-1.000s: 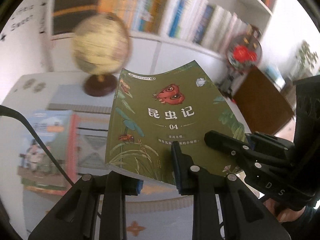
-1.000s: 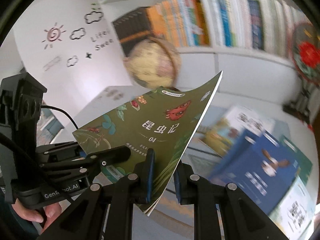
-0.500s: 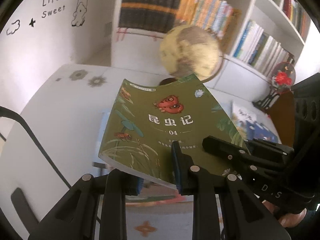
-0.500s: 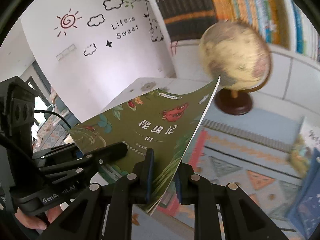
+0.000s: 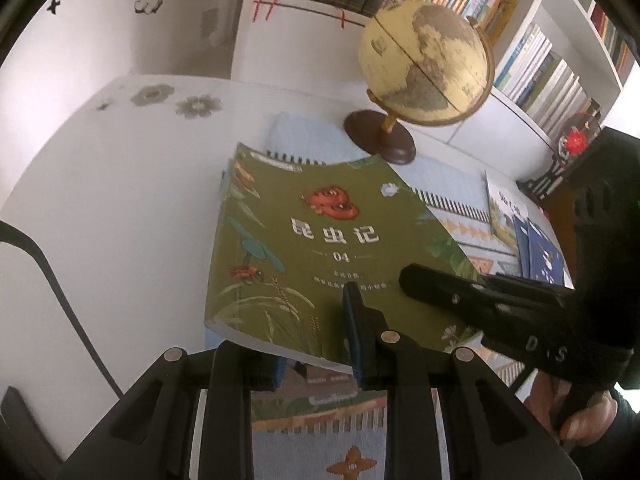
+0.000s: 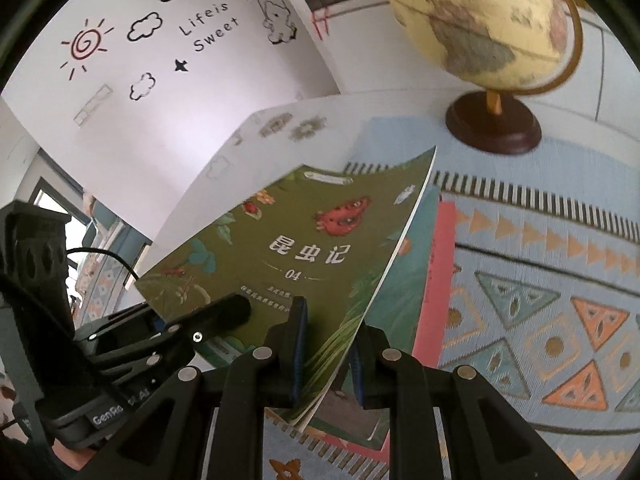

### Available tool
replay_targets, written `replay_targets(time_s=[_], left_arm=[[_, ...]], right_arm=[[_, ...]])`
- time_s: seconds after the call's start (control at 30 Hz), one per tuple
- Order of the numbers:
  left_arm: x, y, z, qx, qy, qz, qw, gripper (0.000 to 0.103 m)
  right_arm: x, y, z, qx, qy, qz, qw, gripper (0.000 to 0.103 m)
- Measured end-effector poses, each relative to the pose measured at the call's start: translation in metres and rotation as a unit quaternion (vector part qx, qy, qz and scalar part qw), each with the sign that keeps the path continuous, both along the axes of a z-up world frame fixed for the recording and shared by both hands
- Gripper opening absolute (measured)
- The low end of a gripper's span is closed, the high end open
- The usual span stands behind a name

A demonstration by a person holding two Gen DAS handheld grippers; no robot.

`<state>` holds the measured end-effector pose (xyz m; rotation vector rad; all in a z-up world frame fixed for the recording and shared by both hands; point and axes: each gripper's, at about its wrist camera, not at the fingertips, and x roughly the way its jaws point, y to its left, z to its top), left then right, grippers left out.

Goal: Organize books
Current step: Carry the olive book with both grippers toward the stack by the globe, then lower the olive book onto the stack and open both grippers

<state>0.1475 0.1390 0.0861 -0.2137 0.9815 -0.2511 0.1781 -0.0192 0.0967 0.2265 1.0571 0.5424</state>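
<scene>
— Left wrist view first: what are you holding?

— Both of my tools grip one thin paperback, the green book (image 5: 320, 248), glossy olive cover with leaves, a red insect and white title characters. My left tool (image 5: 316, 344) is closed on its near edge, one finger on the cover and one beneath. My right tool (image 6: 326, 344) pinches the near right corner, pages fanned between the pads, so the cover bows upward.

— And where does the book sit?

— Lifted, tilted over the left end of a woven mat (image 6: 540, 280), pale blue with orange and teal triangles and a black-and-white striped border. Under it lies a flat book with a pink edge (image 6: 440, 280); whether the two touch, I cannot tell.

— What surrounds it?

— A cream globe (image 5: 424, 68) on a round dark wooden base stands just beyond the book's far edge. More flat books (image 5: 524, 236) lie at the mat's right end. The white worktop (image 5: 120, 200) to the left is smooth, with faint flower prints. Behind, a white bookshelf (image 5: 532, 76) holds upright rows of spines.
</scene>
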Motion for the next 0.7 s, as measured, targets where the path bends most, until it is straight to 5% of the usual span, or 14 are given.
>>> replay_targets(time_s=[0.3,0.47,0.7], left_arm=[[-0.014,0.001,-0.021,0.005,0.035,0.004,0.9994,0.028],[-0.028,0.016,-0.027,0.009,0.060,0.042,0.9973,0.036],[-0.073,0.030,-0.020,0.045,0.072,0.097,0.9917,0.034]], right_arm=[[-0.007,-0.004,-0.027,0.003,0.042,0.001,0.999,0.021],[-0.007,-0.005,-0.040,0.003,0.077,-0.004,0.997,0.035],[-0.039,-0.035,-0.041,-0.027,0.109,-0.008,0.994,0.042]])
